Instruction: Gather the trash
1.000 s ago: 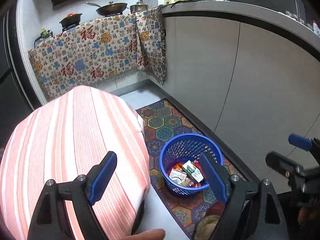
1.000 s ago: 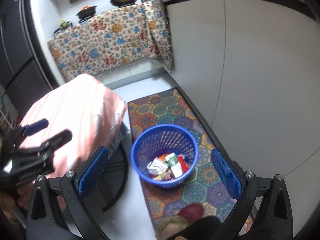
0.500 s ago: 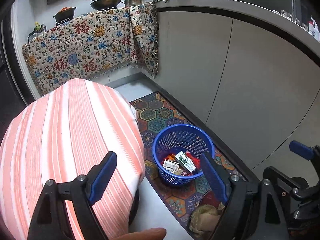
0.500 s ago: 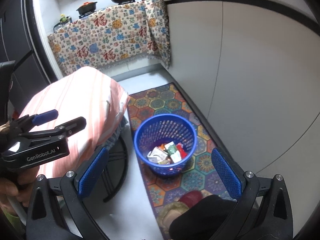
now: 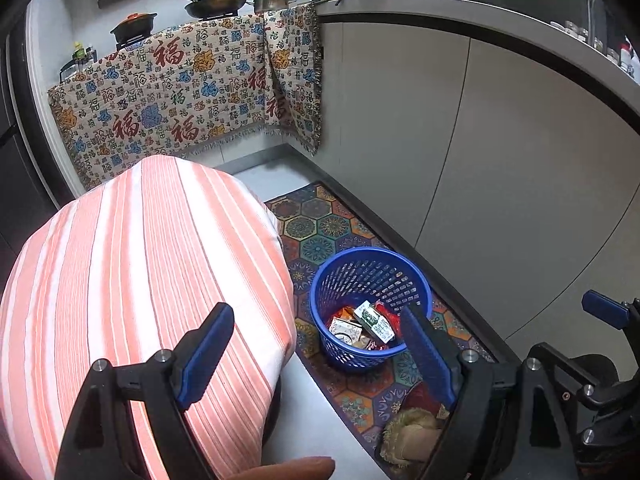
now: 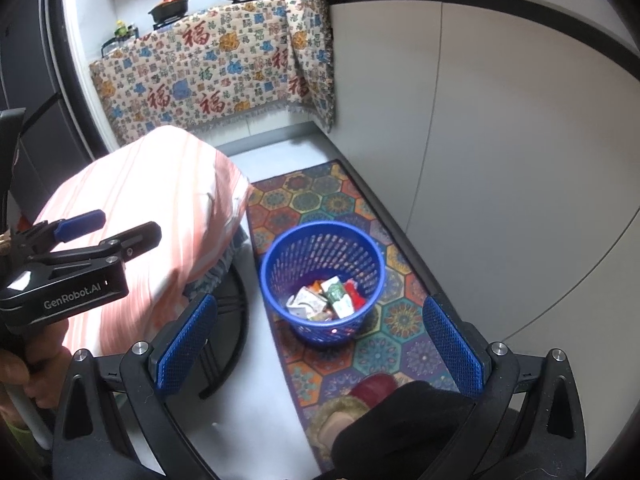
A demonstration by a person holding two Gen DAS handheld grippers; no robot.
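Both the left gripper [image 5: 316,356] and the right gripper [image 6: 320,340] hang with jaws wide apart, holding nothing, above the blue perforated plastic basket [image 6: 322,280]. Crumpled cartons and wrappers [image 6: 326,300] lie inside it. Collecting looks finished; next likely means scanning the striped pink tablecloth [image 5: 132,272] beside the basket.

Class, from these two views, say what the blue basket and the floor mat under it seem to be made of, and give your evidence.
Blue basket: probably moulded plastic, since its walls are a uniform glossy blue lattice of small holes. Floor mat: likely printed fabric or vinyl, lying thin and flat with a matte hexagon pattern; which one is unclear.
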